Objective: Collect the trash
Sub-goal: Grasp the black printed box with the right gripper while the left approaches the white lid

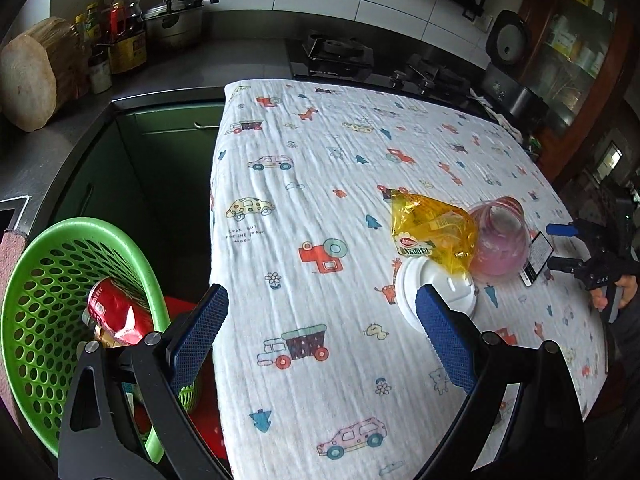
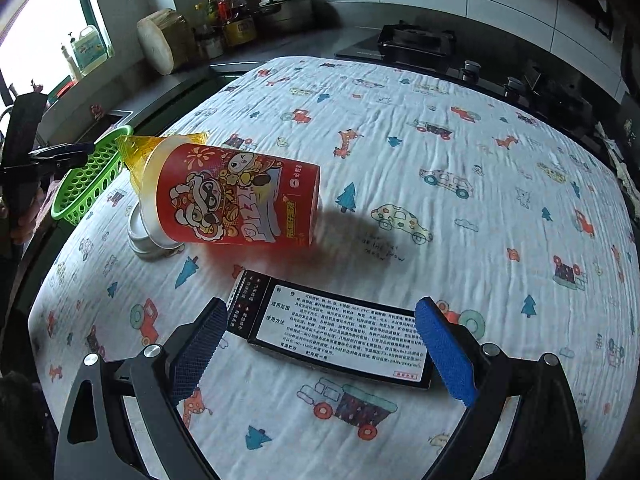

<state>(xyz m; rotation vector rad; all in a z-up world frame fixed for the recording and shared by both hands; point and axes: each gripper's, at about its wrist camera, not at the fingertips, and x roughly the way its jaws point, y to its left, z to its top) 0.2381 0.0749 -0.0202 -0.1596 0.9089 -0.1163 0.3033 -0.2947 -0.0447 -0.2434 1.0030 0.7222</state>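
A red paper cup [image 2: 236, 196] lies on its side on the patterned tablecloth [image 2: 440, 160]; it also shows in the left wrist view [image 1: 498, 240]. A yellow bread wrapper [image 1: 434, 232] and a white lid [image 1: 436, 296] lie against it. A black box with a white label [image 2: 336, 336] lies between the open fingers of my right gripper [image 2: 324, 344]. My left gripper [image 1: 320, 332] is open and empty at the table's left edge, its right finger in front of the lid. A green basket [image 1: 52, 308] beside the table holds a red can [image 1: 114, 312].
A counter at the back carries a wooden block [image 1: 36, 76], bottles [image 1: 124, 32], a pot [image 1: 176, 20] and a gas stove [image 1: 340, 56]. A wooden cabinet [image 1: 576, 60] stands at the right. A sink [image 2: 104, 120] lies beyond the basket.
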